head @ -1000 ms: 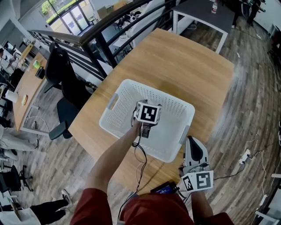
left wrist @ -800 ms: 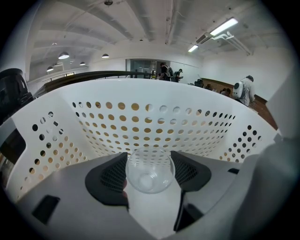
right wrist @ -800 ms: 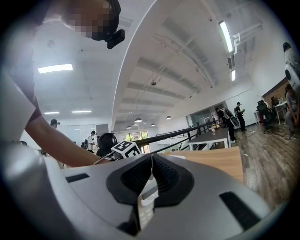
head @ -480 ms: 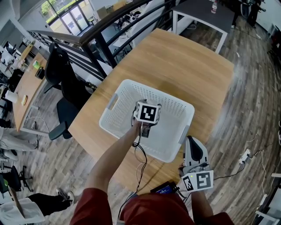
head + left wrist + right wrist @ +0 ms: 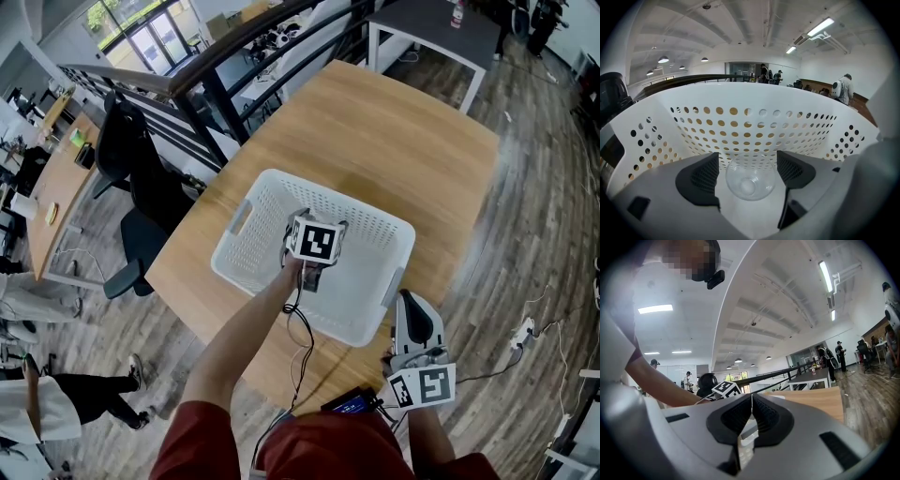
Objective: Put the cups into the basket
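Note:
A white perforated basket [image 5: 272, 178] stands on the wooden table [image 5: 394, 122]. My left gripper [image 5: 314, 230] reaches down into it. Its jaws have just been opening and now stand wide. A clear cup [image 5: 751, 183] lies on the basket floor between the dark pads [image 5: 705, 176], with a gap on each side. The basket wall [image 5: 754, 126] rises right behind the cup. My right gripper [image 5: 407, 300] hovers by the basket's near right corner, shut and empty, jaws pressed together [image 5: 751, 401].
The table edge [image 5: 216, 337] runs close in front of me. A black office chair [image 5: 141, 234] stands to the left of the table and a dark railing [image 5: 216, 84] runs behind it. A white-legged desk [image 5: 431, 28] stands beyond the far end.
Both hands have stayed in place. A person on the floor at the lower left of the head view has walked on.

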`<action>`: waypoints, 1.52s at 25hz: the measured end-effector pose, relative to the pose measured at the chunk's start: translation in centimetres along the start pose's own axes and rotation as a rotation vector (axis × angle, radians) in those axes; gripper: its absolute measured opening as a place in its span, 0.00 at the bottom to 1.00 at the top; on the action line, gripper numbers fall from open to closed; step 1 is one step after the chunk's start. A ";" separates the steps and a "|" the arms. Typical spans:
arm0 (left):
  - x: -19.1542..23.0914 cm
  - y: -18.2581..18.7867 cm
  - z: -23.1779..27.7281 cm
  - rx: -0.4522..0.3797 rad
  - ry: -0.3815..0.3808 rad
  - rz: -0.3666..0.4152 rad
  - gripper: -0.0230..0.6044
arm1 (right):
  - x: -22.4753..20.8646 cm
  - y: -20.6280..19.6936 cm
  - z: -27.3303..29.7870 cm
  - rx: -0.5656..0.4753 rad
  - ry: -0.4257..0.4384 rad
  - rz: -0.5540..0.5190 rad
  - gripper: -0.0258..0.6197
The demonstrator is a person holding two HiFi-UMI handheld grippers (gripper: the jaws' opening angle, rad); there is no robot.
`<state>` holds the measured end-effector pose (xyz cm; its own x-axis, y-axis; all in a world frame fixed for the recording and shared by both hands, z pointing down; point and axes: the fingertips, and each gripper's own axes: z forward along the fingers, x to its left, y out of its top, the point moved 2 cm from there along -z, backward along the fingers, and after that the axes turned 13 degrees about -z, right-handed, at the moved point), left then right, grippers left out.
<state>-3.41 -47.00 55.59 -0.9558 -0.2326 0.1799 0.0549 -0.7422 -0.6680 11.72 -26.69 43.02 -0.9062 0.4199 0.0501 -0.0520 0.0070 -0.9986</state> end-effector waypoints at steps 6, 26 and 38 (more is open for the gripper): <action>0.3 0.1 -0.1 -0.007 0.010 -0.006 0.65 | -0.1 0.0 -0.1 0.002 -0.002 -0.001 0.06; 0.6 0.6 -1.0 -0.033 0.029 0.030 0.65 | -0.3 0.6 -0.4 -0.005 -0.005 -0.012 0.06; 0.3 1.4 -2.7 -0.054 0.018 0.022 0.65 | 0.1 1.7 -0.2 -0.025 0.013 -0.021 0.06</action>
<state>-4.45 -46.41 52.74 -0.9596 -0.2370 0.1519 0.0609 -0.7017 -0.7099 11.59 -26.44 41.33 -0.8994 0.4315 0.0708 -0.0601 0.0385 -0.9975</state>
